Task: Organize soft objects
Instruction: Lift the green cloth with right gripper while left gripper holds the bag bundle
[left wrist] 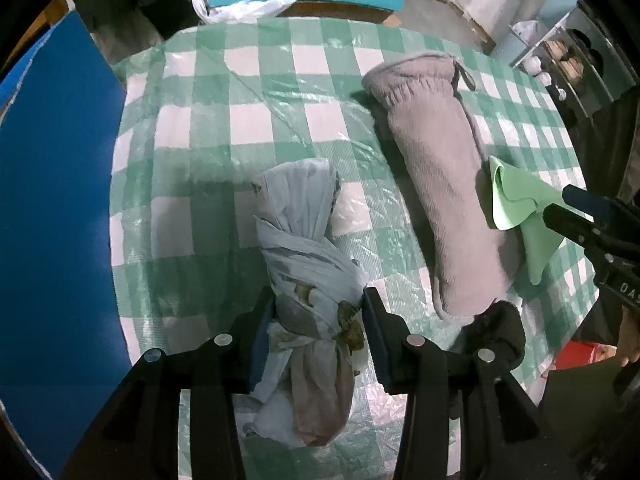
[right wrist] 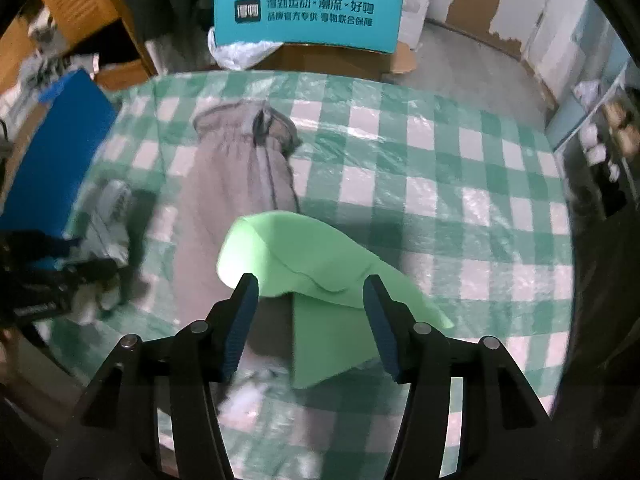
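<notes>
Between the left gripper's (left wrist: 318, 320) pads, a knotted pale-blue cloth bundle (left wrist: 304, 280) is pinched above the checked tablecloth (left wrist: 240, 120)
Off to its right lies a rolled grey towel (left wrist: 444, 184); in the right wrist view, the right gripper (right wrist: 310, 296) stands spread, a folded green cloth (right wrist: 316, 280) loose between its fingers, draped against the towel

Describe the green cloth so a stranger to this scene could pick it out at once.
Start at the table with the green-and-white checked cover. On it lies a long grey fleece roll; the green cloth is draped over that roll's near end and spills onto the cover, between the right gripper's open jaws. It alone is thin, smooth and plain bright green; the pale blue bundle is knotted.
</notes>
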A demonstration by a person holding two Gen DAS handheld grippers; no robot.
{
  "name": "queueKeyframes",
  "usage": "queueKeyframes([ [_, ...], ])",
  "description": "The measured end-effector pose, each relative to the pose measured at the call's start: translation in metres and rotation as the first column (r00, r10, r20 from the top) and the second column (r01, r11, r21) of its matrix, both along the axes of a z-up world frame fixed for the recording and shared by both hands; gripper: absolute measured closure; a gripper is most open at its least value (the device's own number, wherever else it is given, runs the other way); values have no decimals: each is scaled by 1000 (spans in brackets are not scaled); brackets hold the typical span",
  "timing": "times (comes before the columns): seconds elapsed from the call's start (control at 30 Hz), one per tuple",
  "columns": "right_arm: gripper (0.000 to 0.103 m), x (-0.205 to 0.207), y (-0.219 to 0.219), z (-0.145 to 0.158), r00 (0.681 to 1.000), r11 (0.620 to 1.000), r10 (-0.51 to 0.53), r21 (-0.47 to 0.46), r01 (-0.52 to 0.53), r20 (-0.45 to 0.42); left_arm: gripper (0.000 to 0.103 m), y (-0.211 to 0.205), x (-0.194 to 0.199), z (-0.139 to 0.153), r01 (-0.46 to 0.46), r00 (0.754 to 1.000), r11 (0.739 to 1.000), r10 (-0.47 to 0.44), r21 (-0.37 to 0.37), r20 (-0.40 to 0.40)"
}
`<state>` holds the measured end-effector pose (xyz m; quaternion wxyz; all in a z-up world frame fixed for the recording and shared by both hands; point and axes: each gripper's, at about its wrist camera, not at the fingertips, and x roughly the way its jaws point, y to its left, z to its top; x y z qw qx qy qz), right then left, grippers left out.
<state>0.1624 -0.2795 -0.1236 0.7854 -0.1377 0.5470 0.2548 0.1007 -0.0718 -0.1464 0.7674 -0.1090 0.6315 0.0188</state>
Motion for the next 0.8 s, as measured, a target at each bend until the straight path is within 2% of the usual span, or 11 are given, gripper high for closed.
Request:
queueKeyframes([
  [0.1,48,-2,-1,-4,999,998,28,-52,-27,18,60,-1,2,-1,4,1000,1000,-4,-4,-4],
  [0.43,46,-7,5,-18,995,985,97,-144,-92,25,60,1,10,-4,-9,1000,999,10,-35,2],
  [0.6,46,-3,13,-27,989,973,136,-196,-123,56,60,4,11,-4,-9,1000,999,9,-41,1],
  [0.8,46,6,26,-37,983,966,167,-209,-149,71,60,3,13,-6,-5,1000,999,5,-45,-5],
])
